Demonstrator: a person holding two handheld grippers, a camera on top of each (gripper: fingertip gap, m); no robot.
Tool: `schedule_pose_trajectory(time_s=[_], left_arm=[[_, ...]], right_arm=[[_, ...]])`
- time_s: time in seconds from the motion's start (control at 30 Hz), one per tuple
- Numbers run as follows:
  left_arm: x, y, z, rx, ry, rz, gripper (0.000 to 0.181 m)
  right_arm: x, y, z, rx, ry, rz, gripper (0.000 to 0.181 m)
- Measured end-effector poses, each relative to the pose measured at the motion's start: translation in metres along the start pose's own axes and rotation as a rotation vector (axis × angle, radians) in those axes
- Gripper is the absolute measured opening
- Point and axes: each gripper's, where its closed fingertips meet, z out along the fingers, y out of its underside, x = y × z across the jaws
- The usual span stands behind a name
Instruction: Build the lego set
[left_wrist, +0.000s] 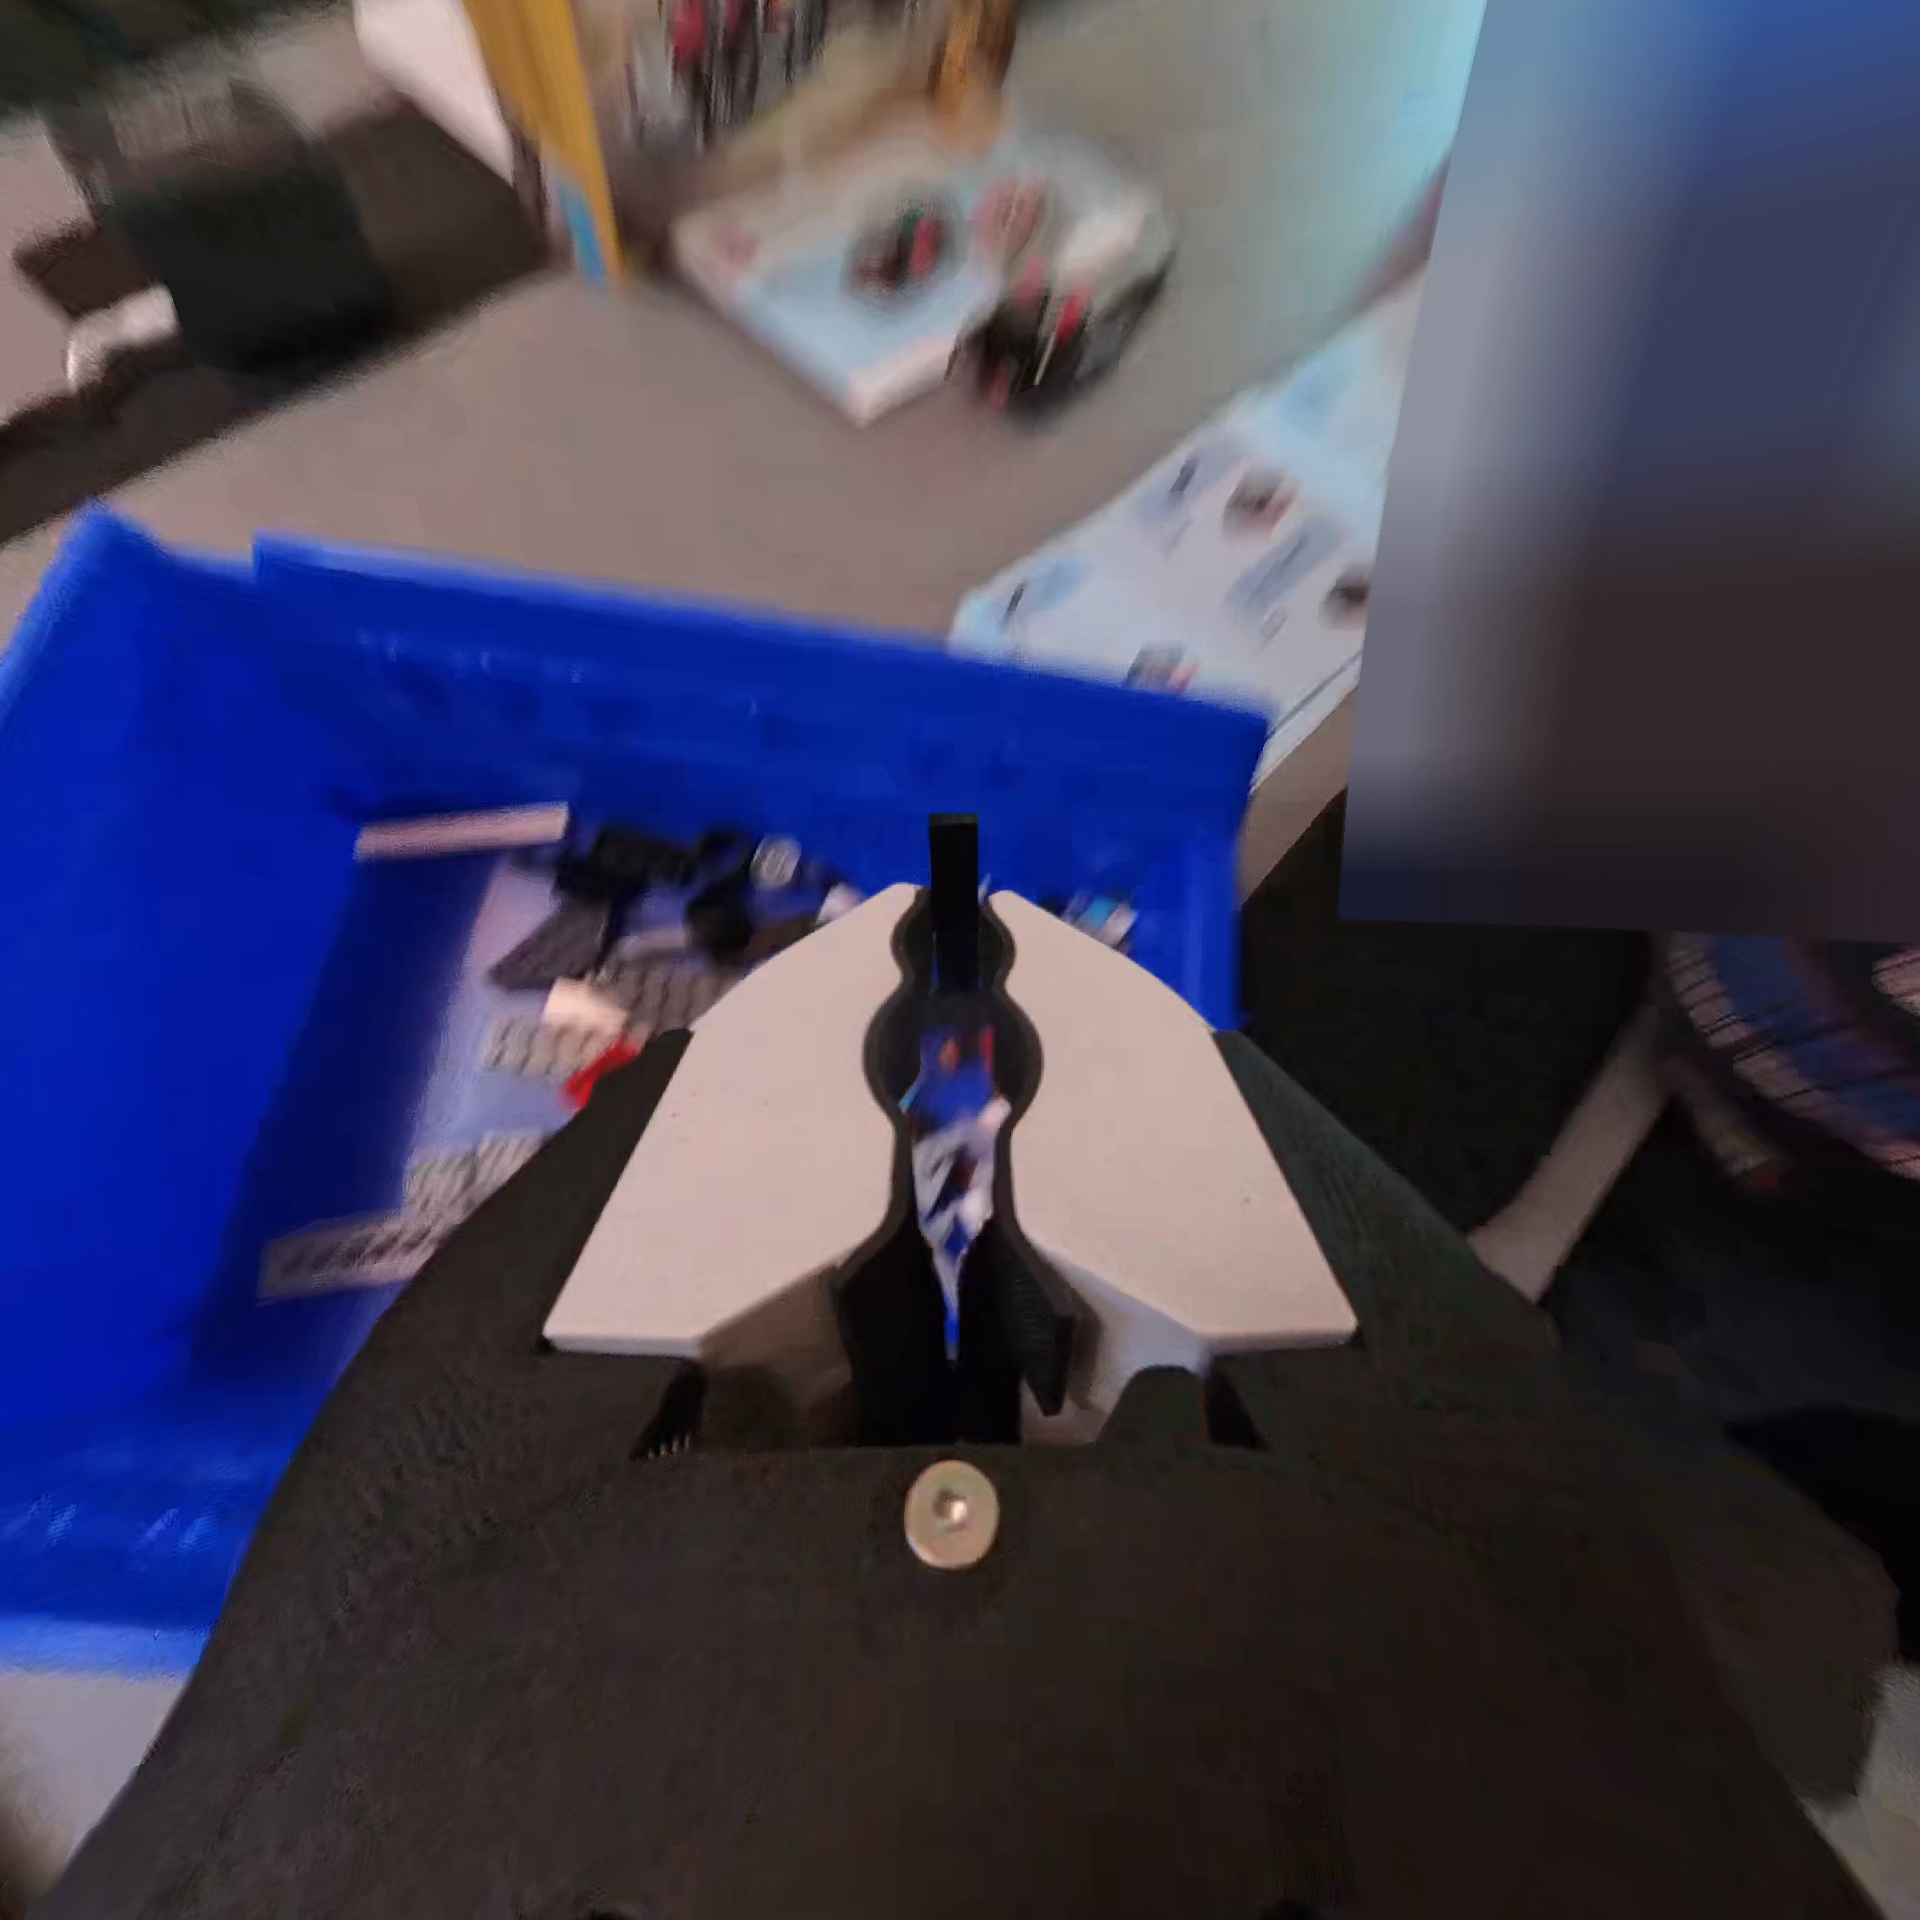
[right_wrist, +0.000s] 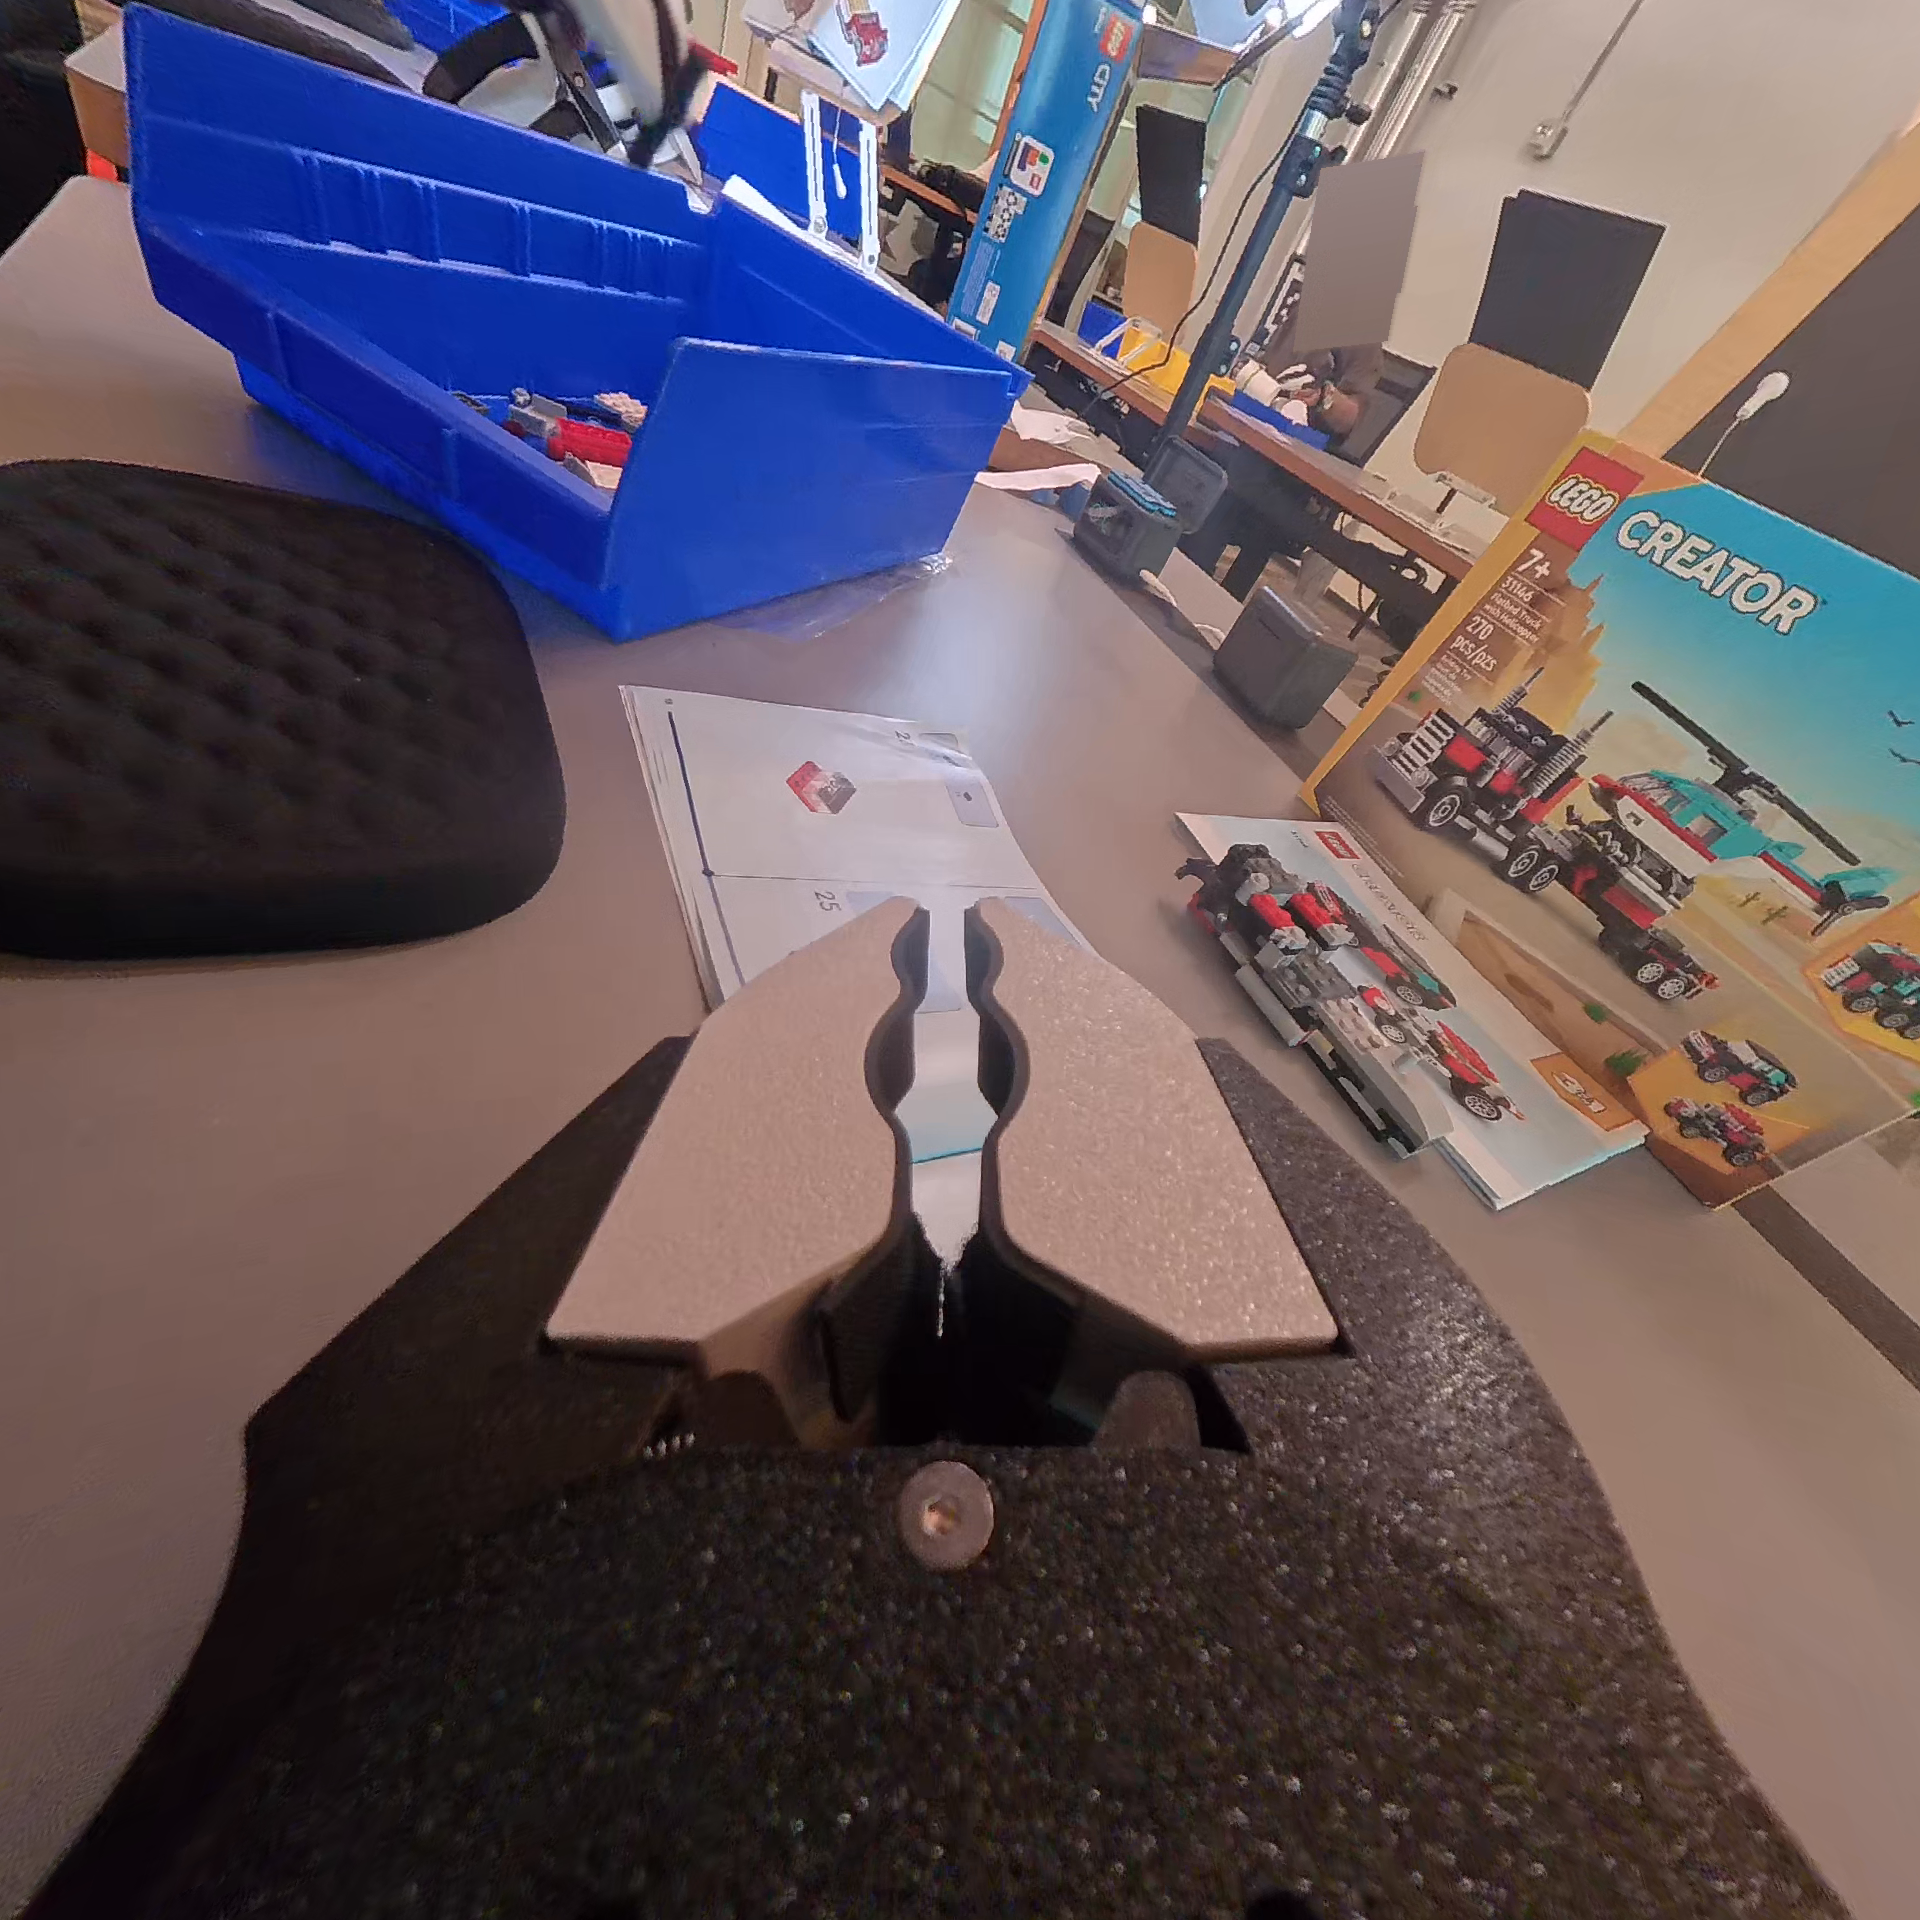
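Note:
My left gripper (left_wrist: 954, 899) is shut on a thin black Lego piece (left_wrist: 954, 847) that sticks out past its tips. It hangs over a blue bin (left_wrist: 156, 883) of loose bricks (left_wrist: 623, 935); this view is motion-blurred. My right gripper (right_wrist: 945, 914) has its jaws nearly together with nothing between them, low over an open instruction booklet (right_wrist: 831, 810). A partly built black, red and grey truck (right_wrist: 1340, 987) lies on a second booklet (right_wrist: 1538, 1132) to the right. The blue bin (right_wrist: 790, 499) with red and grey bricks (right_wrist: 571, 436) stands at the far left.
The Lego box (right_wrist: 1714, 779) stands at the right edge of the grey table (right_wrist: 1091, 644). A black padded cushion (right_wrist: 239, 707) lies at the left. Two small grey boxes (right_wrist: 1283, 665) sit behind the booklets. More tables and a light stand are beyond. One gripper's finger ends stand about 30 cm off the other's.

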Motion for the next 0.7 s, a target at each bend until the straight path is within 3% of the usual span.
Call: schedule_pose_trajectory(time_s=[0.1,0.23,0.43,0.7], left_arm=[[-0.009,0.041,0.014,-0.318,-0.134,0.106,0.008],[-0.008,0.064,0.025,-0.51,-0.187,0.199,0.009],[-0.005,0.073,0.03,-0.59,-0.163,0.203,0.008],[0.003,0.069,0.029,-0.544,-0.149,0.174,0.009]], right_arm=[[0.0,0.0,0.0,-0.002,-0.001,-0.008,0.007],[-0.001,-0.001,-0.001,0.001,0.003,-0.017,0.007],[-0.001,-0.003,-0.002,0.011,0.001,-0.018,0.007],[-0.003,-0.001,-0.001,0.004,-0.012,-0.015,0.007]])
